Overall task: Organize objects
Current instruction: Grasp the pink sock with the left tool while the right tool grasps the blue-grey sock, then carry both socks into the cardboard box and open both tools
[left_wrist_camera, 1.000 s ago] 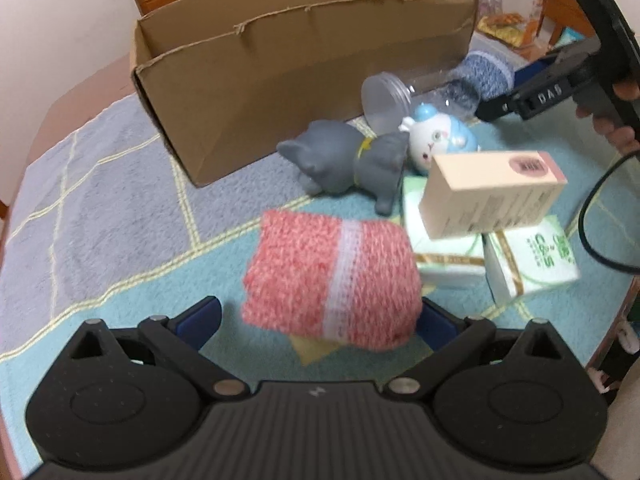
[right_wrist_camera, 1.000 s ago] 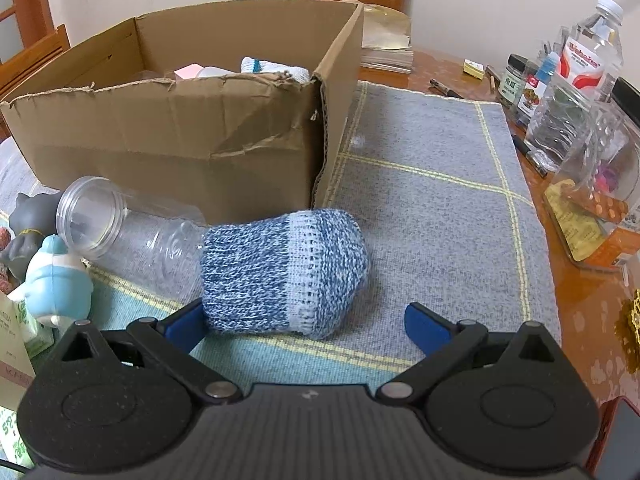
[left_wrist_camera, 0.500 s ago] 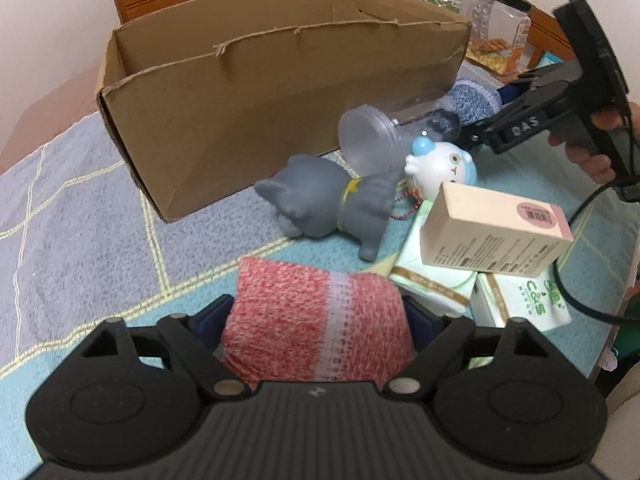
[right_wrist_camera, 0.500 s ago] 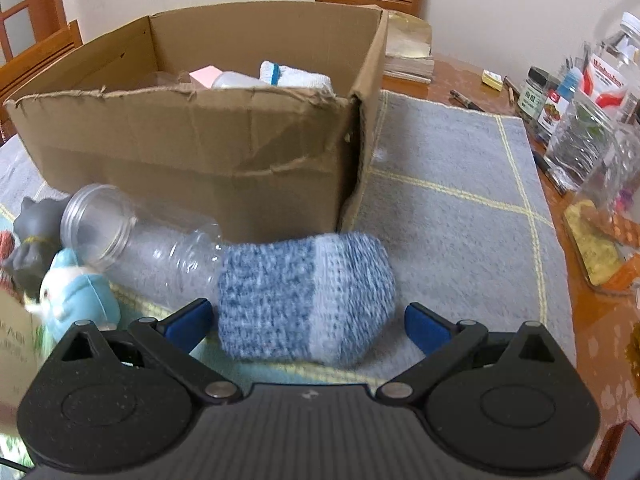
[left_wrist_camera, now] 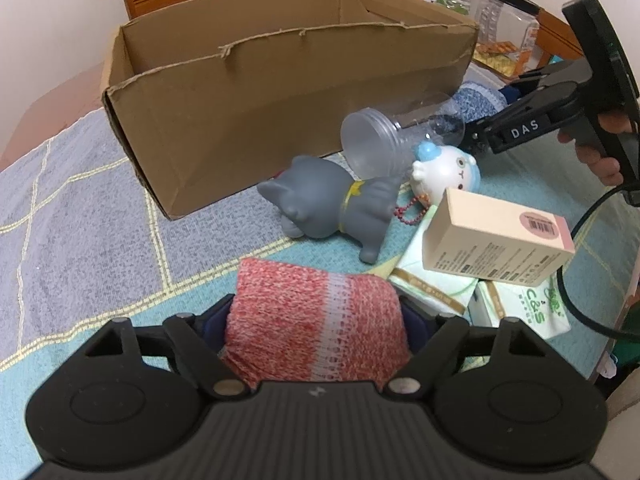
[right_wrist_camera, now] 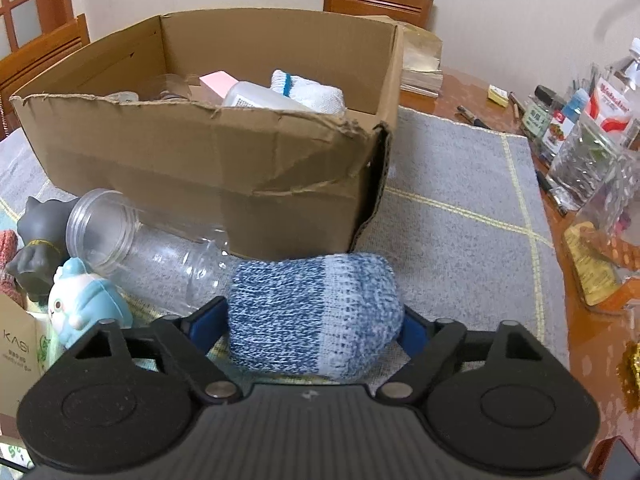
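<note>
Now each sock's long axis runs across its jaws: L gripper (left_wrist_camera: 316, 320) closing on red sock (left_wrist_camera: 316, 320), R gripper (right_wrist_camera: 314, 320) closing on blue sock (right_wrist_camera: 314, 312); box (right_wrist_camera: 200, 168) just behind.

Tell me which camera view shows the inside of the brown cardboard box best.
The right wrist view. It looks over the torn front wall of the brown cardboard box, showing a pink box, a white bottle and a white cloth roll inside. The left wrist view shows only the box's outer walls and rim.

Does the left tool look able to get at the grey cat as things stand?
Probably not yet: the left tool is closing around the red sock. Otherwise the grey cat lies just beyond on the mat, nothing between.
</note>
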The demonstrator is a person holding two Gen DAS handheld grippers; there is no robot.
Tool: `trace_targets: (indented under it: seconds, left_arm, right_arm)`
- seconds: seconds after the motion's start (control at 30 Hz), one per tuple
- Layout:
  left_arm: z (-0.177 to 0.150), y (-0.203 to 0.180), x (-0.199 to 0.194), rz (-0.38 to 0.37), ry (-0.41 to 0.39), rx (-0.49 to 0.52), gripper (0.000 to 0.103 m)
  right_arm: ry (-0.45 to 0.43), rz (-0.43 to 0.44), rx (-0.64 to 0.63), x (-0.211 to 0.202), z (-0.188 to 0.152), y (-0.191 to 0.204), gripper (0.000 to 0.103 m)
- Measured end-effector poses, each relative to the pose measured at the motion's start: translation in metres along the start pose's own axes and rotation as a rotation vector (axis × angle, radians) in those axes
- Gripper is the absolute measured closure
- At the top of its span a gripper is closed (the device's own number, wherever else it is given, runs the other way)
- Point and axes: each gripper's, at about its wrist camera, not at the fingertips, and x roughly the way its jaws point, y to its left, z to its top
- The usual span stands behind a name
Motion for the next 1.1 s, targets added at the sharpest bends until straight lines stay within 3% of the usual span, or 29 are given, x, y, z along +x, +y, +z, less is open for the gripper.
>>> trace_targets:
  seconds: [0.57,0.9,1.1]
  left_arm:
    - [0.012,0.0,-0.016,0.009,0.005,-0.059,0.036]
    - [0.023,-0.003,-0.038,0.002,-0.005,-0.069,0.037]
    - [0.047,-0.009,-0.068,0.03,-0.012,-0.027,0.037]
  right_arm:
    - [0.026,0.002,0.015,-0.032,0.003,-0.008,0.022]
    - [0.015,0.041,0.0,-0.074,0.013,-0.013,0.022]
    - [-0.003,0.09,-0.047,-0.1,0.029,-0.006,0.022]
